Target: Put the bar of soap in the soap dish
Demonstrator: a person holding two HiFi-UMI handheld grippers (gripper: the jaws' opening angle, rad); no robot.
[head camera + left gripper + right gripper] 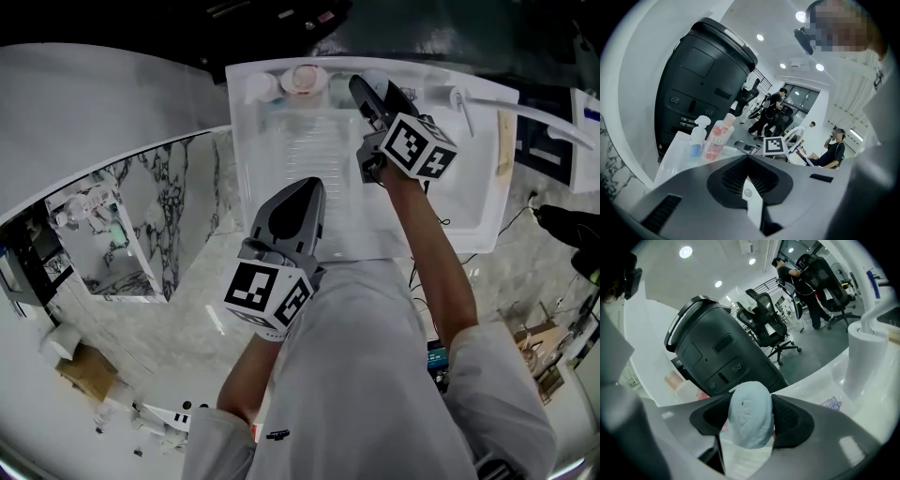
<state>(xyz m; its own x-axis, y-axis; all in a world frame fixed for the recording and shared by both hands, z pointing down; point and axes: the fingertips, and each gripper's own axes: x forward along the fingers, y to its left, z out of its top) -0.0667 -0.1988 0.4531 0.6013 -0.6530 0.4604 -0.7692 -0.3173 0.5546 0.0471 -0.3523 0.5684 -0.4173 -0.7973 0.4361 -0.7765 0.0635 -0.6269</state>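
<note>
Hanging nearest the person's body, the left gripper (pixel 307 194) has its jaws pressed together on nothing. Farther out over the white tray (pixel 262 187), the right gripper (pixel 363 91) pinches the pale blue bar of soap (pixel 750 416) across its middle. It looks hard, light and probably slippery, so the broad flanks suit best. A pink bottle (pixel 717 138) stands beyond.

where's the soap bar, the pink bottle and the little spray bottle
bar of soap (pixel 750 416): right gripper view, middle of its pale blue face.
pink bottle (pixel 715 140): left gripper view, middle of its body.
spray bottle (pixel 695 150): left gripper view, its blue band.
</note>
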